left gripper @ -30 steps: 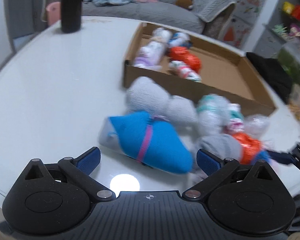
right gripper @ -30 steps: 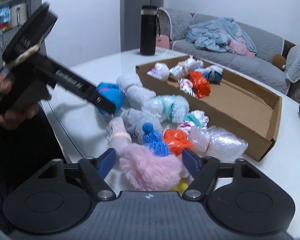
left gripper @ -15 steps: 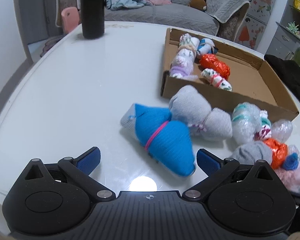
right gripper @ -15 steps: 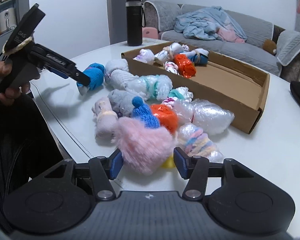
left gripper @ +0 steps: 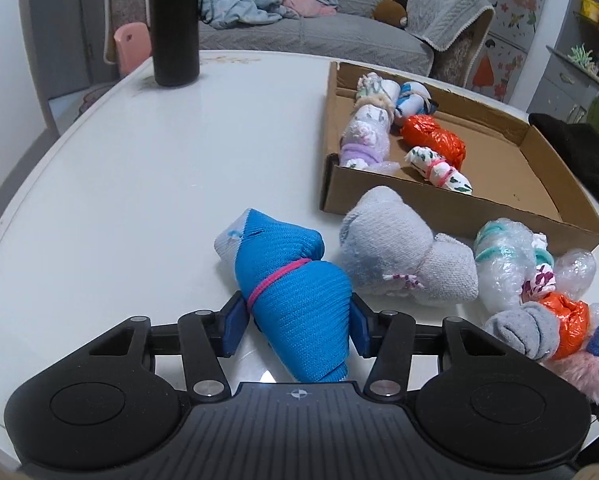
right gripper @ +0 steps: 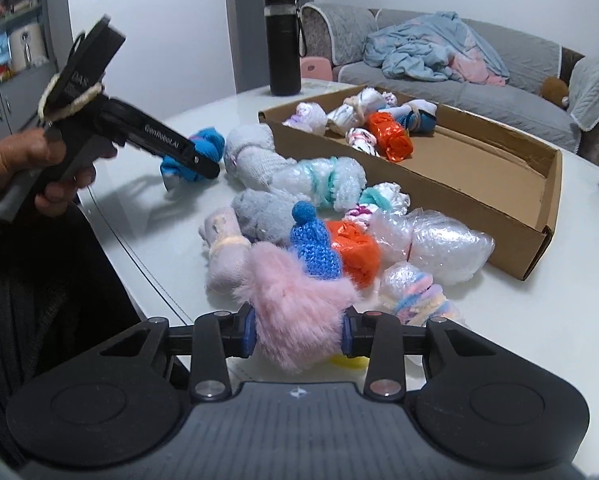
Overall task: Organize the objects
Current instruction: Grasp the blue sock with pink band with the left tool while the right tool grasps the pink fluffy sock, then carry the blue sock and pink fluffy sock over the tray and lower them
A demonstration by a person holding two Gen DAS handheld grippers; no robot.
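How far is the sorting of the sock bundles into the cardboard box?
Early. A few bundles lie at the far end of the cardboard box. In hand: the left claw has just closed on the blue bundle, the right claw on the pink fluffy one. About ten bundles remain on the table.

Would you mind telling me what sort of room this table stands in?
Most likely a home living room: a grey sofa with crumpled clothes on it sits behind the white table, and shelves of household clutter line one wall.

Both grippers are black with blue pads and silver pivot screws. The left gripper bears white "GenRobot.AI" lettering. A dark sleeve shows.
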